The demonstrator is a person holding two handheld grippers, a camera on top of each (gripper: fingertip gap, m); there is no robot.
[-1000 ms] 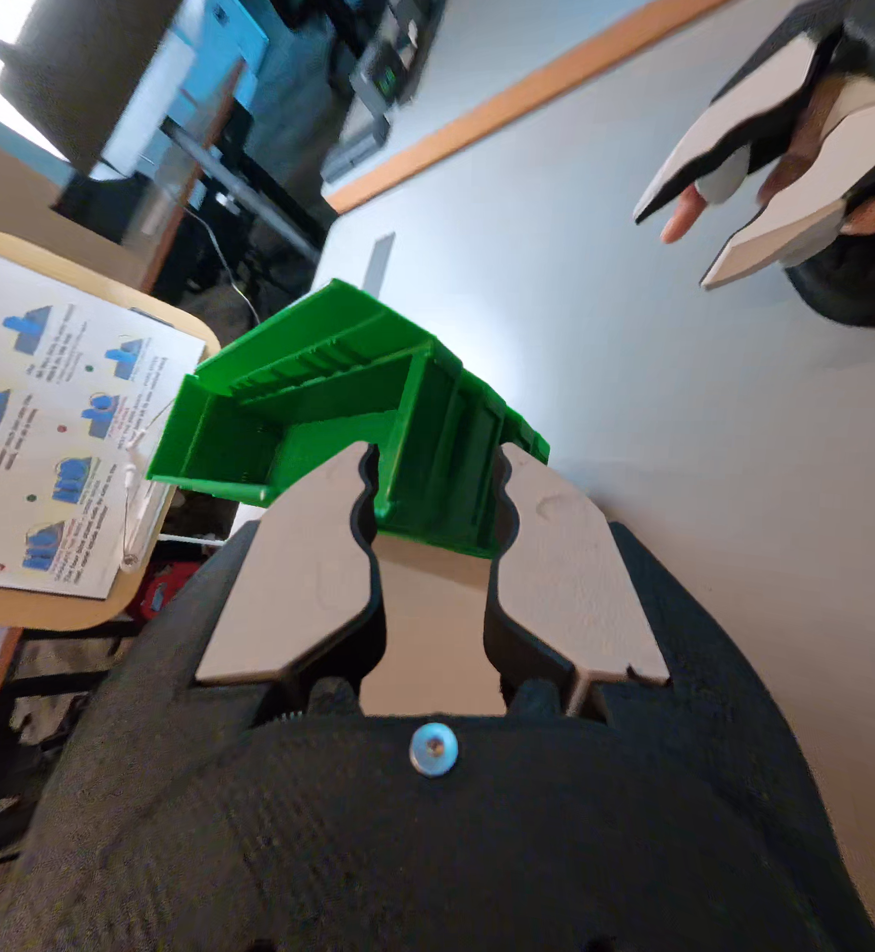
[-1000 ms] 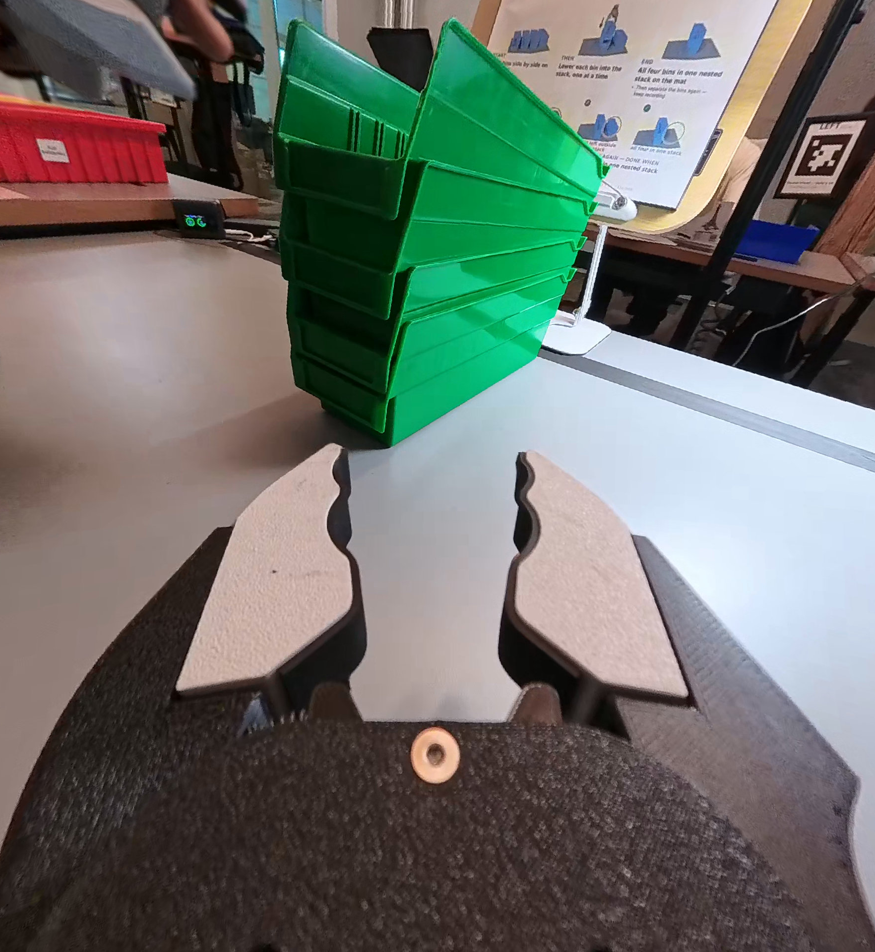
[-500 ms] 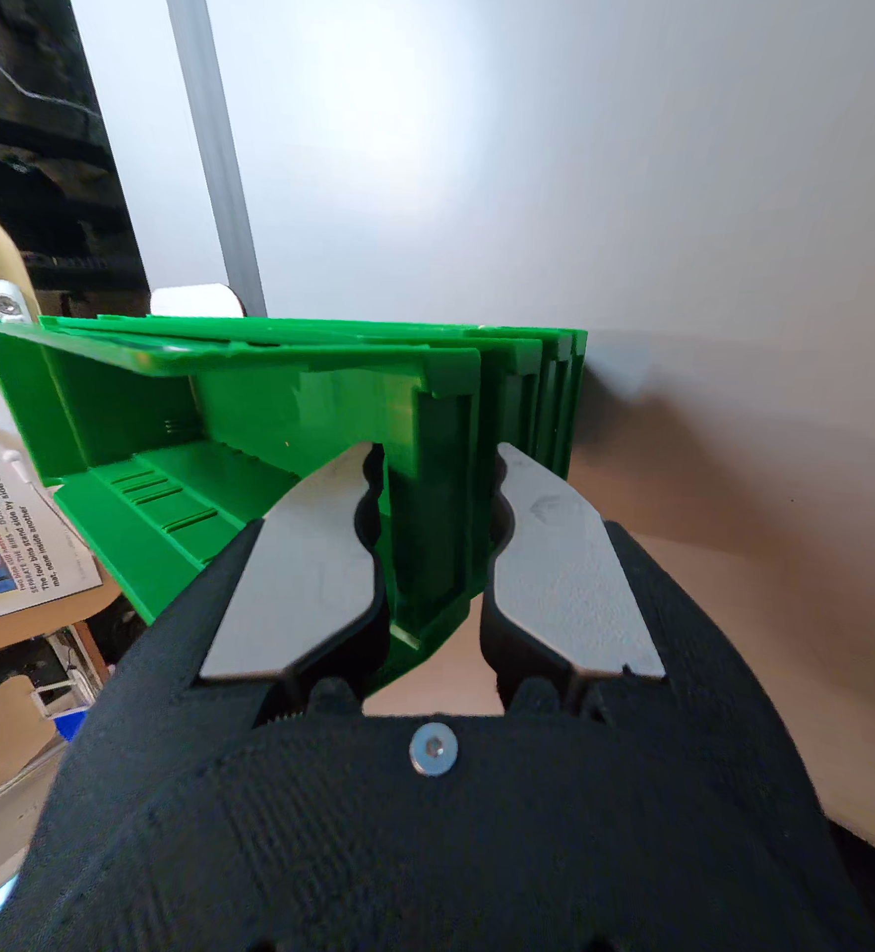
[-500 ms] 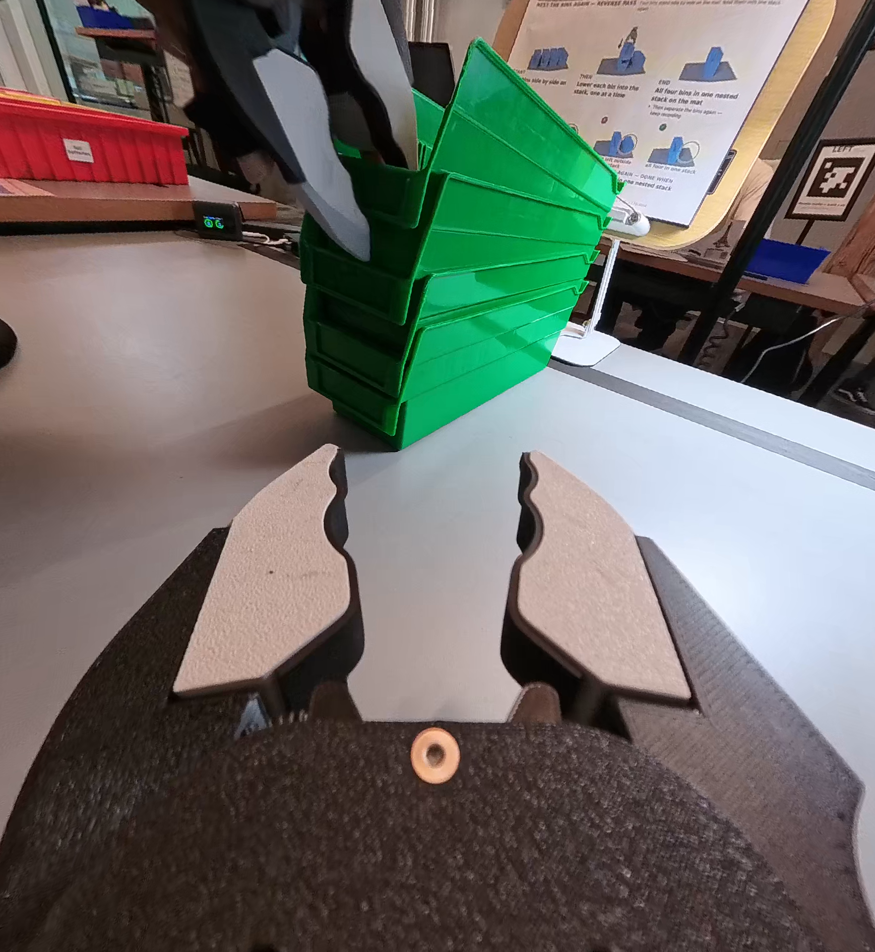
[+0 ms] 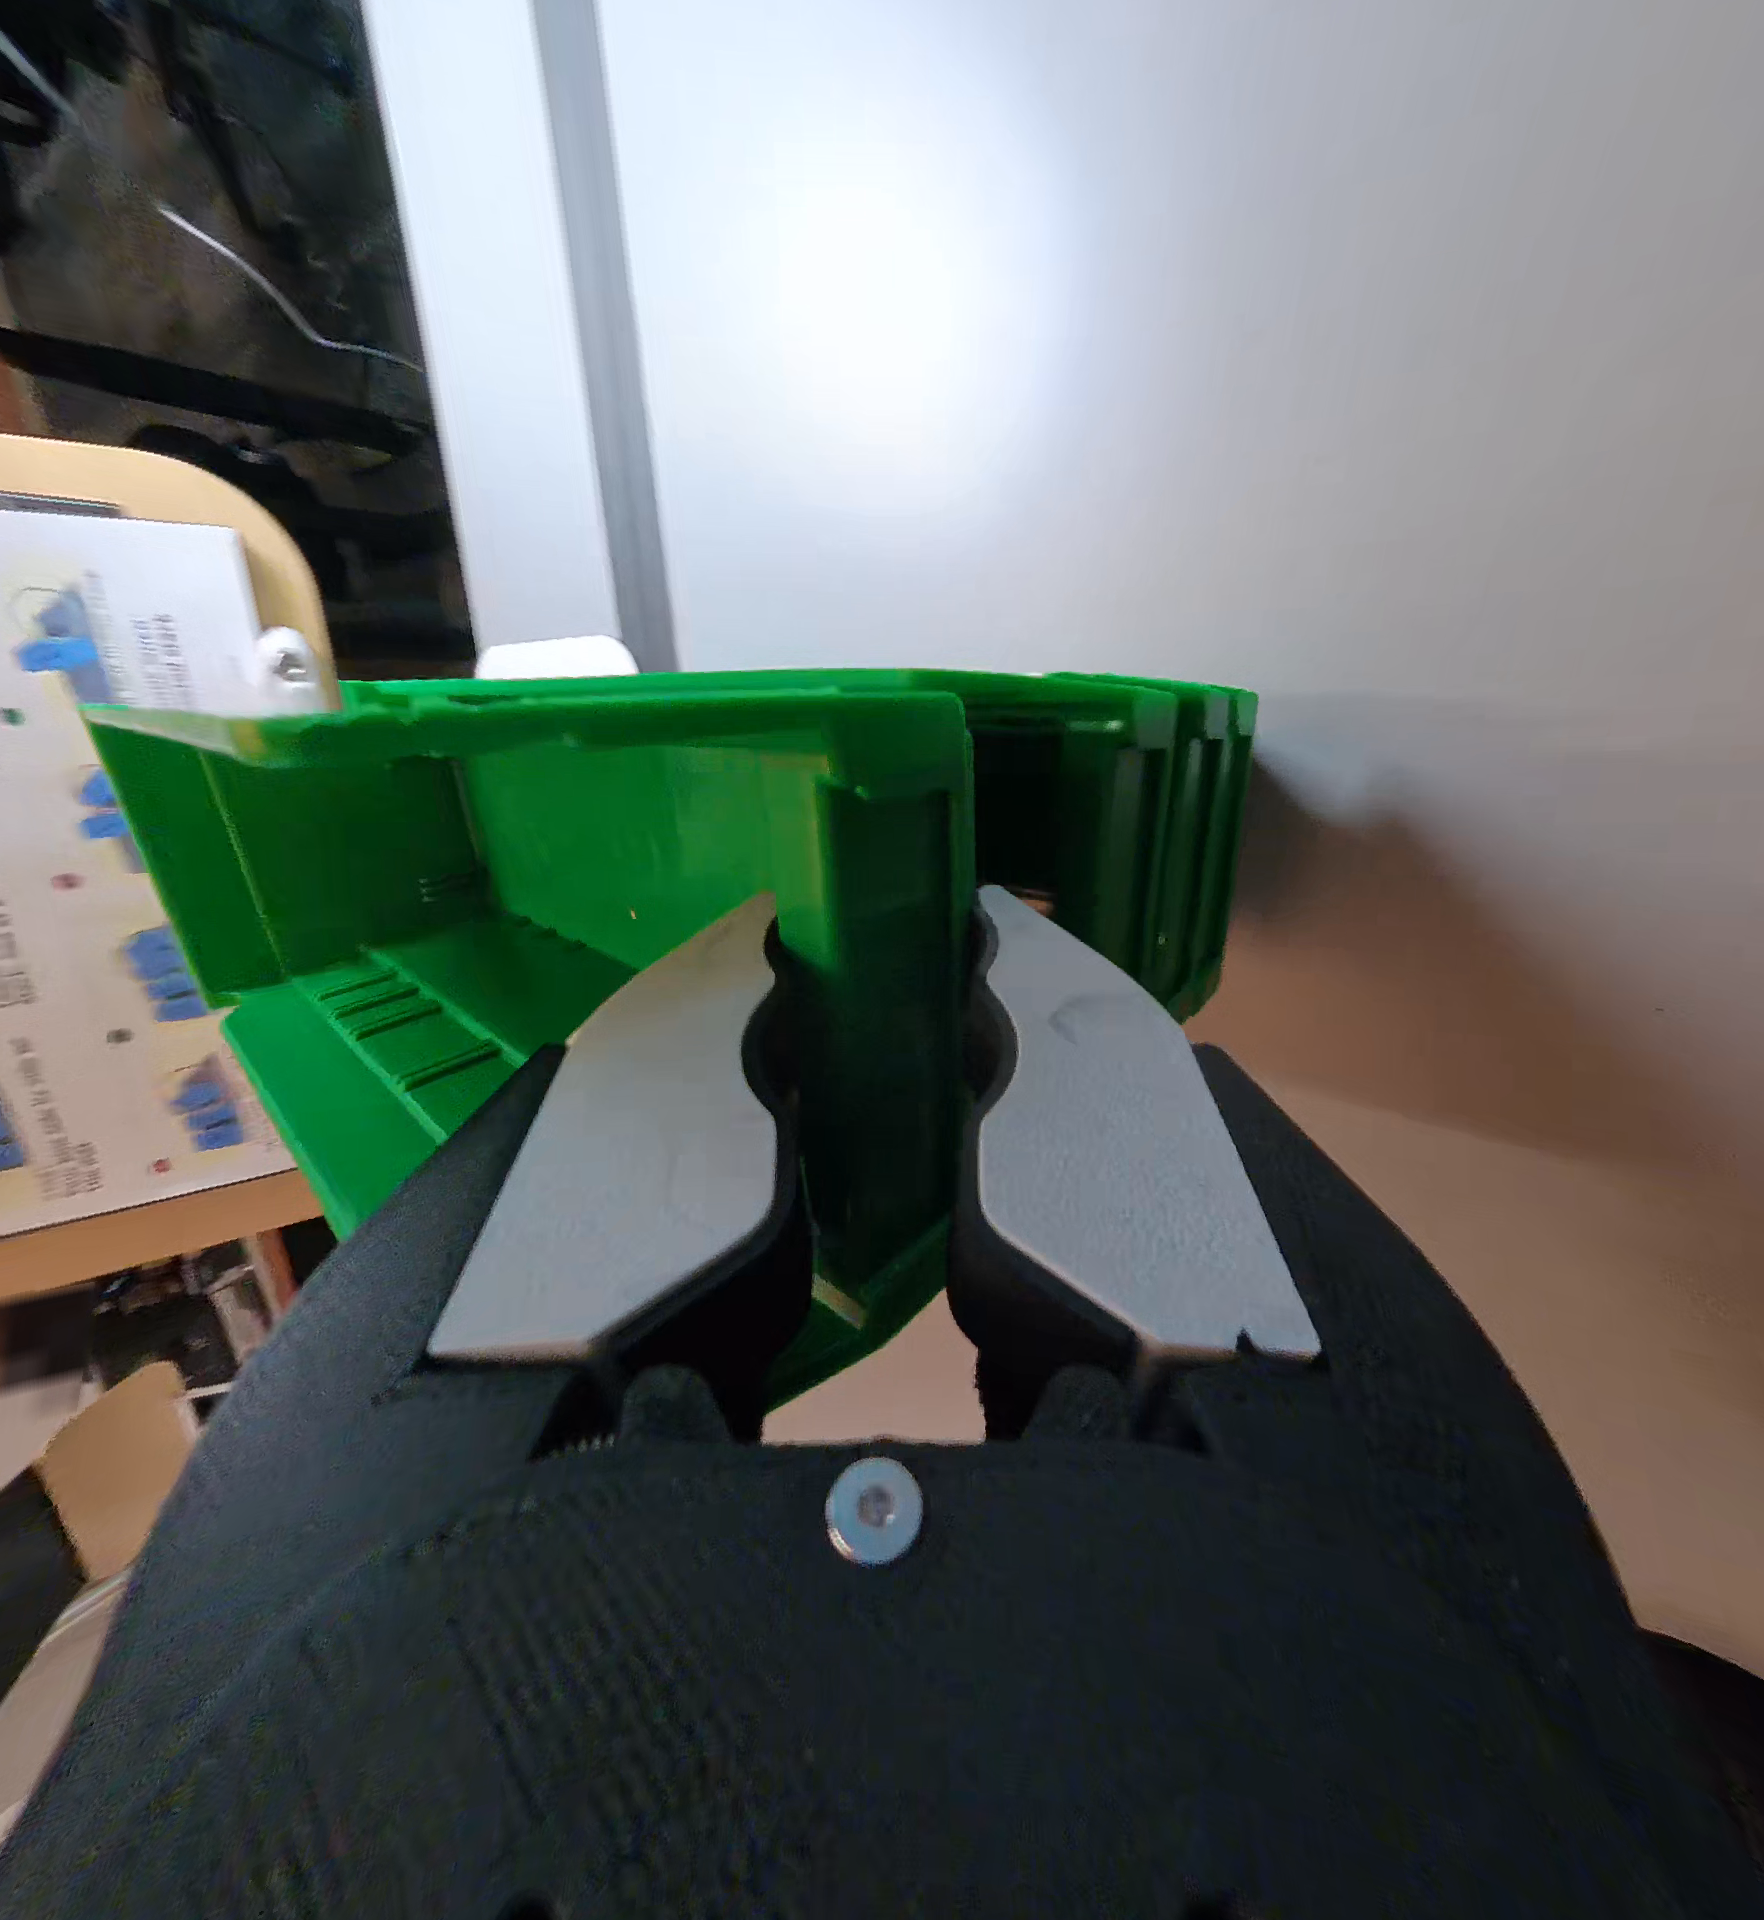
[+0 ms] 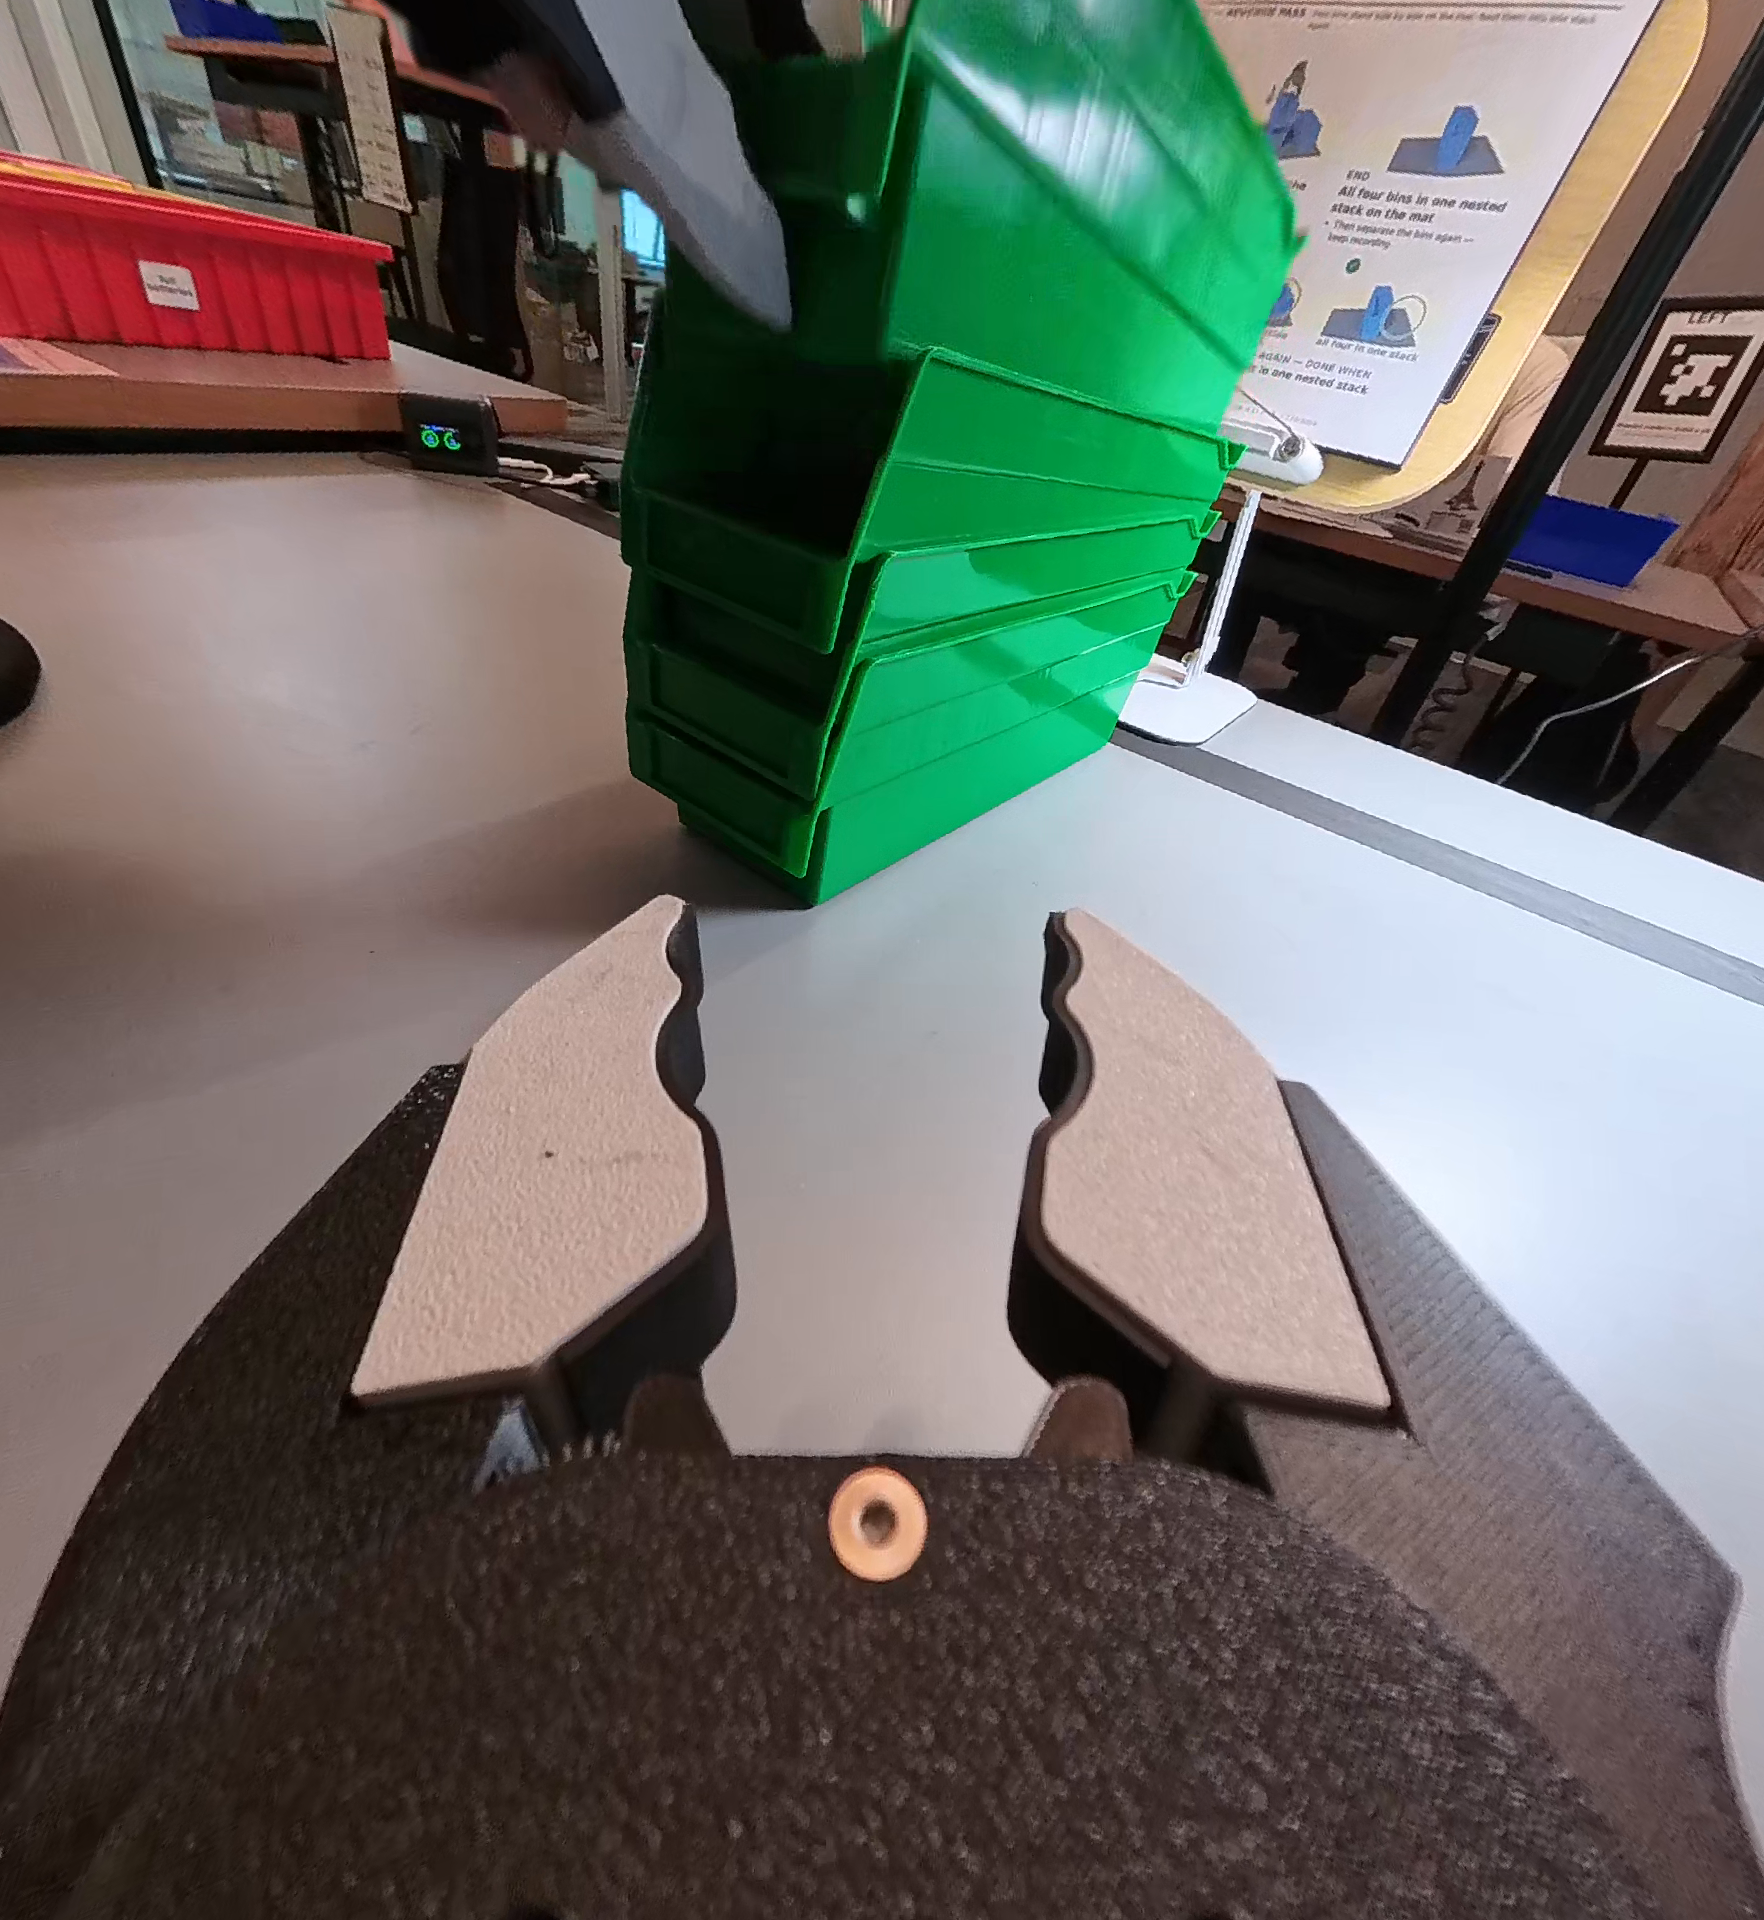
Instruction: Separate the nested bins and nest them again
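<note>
Green top bin (image 5: pixel 649 831) is pinched by the left claw (image 5: pixel 873 925); lift straight, while the spread right claw (image 6: pixel 870 920) steadies the stack (image 6: pixel 888 707).

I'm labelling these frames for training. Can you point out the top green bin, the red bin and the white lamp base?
Top green bin (image 6: pixel 1065 208): right wrist view, on its long side wall.
Red bin (image 6: pixel 78 275): right wrist view, on its ribbed front wall.
White lamp base (image 6: pixel 1184 707): right wrist view, on its flat top.

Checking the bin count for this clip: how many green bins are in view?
5. The lifted bin hangs tilted in the left gripper; four more form the nested stack on the table beneath it. Another could be hidden inside.
</note>
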